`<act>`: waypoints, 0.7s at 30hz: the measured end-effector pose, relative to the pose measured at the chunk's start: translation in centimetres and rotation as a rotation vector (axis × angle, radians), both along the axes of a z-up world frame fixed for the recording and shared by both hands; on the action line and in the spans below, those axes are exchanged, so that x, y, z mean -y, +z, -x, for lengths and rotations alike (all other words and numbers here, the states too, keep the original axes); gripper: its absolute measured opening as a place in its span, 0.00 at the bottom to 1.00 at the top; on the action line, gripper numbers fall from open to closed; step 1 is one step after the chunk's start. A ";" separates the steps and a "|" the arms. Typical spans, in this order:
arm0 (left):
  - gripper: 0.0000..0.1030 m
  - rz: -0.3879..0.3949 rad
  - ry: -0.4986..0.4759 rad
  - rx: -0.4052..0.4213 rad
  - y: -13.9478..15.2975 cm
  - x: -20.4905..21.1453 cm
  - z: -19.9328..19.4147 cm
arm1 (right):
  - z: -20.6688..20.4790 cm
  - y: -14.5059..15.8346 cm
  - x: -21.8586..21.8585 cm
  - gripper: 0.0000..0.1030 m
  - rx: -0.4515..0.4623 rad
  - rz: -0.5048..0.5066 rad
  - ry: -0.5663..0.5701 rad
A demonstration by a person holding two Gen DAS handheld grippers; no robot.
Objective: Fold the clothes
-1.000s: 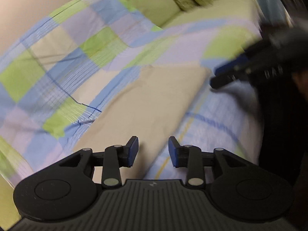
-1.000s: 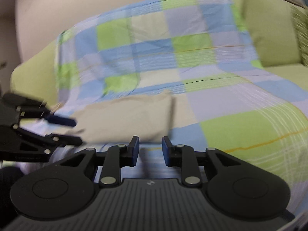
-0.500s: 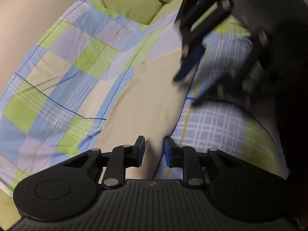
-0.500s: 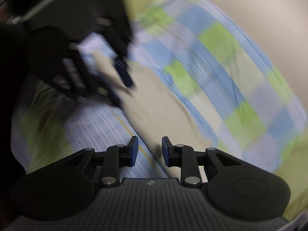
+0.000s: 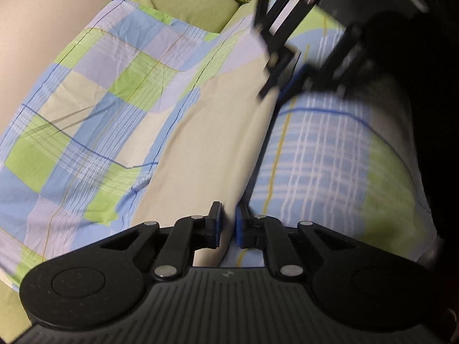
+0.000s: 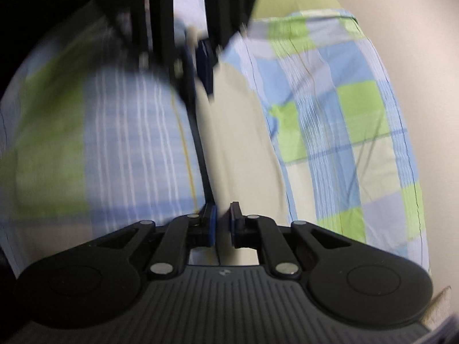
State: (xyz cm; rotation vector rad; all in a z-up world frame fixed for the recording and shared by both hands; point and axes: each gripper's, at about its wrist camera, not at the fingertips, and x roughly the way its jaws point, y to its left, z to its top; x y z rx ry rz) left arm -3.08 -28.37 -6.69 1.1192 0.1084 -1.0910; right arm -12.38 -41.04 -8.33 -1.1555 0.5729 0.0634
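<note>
Right between its blue pads, the left hand-held gripper (image 5: 228,225) is closing on the near edge of the pale beige folded cloth garment (image 5: 206,143), which is lying on the blue, green and lilac checked bedspread (image 5: 94,120). Ahead of it, at the far end of that same edge, the right hand-held gripper (image 6: 222,223) is closing its jaws on the fabric too. The garment is looking light, soft and limp, so it is likely sagging between the two grips; the edge corners seem the sensible holds. Further off, a plain green pillow (image 5: 186,0) is resting against the bedspread. Motion blur is smearing both views, and whether the pads are pinching one layer or several is hard to tell.
</note>
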 end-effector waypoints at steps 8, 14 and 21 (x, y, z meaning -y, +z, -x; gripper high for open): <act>0.07 -0.016 -0.024 0.079 -0.9 -0.5 0.3 | 1.9 -0.7 2.5 0.07 0.000 0.070 -0.069; 0.02 -0.014 0.005 0.040 -0.5 -0.3 0.1 | 2.1 -0.7 2.6 0.07 -0.007 0.053 -0.102; 0.01 -0.022 0.038 0.002 1.3 -1.8 0.8 | 3.7 1.3 1.7 0.06 0.017 -0.011 -0.111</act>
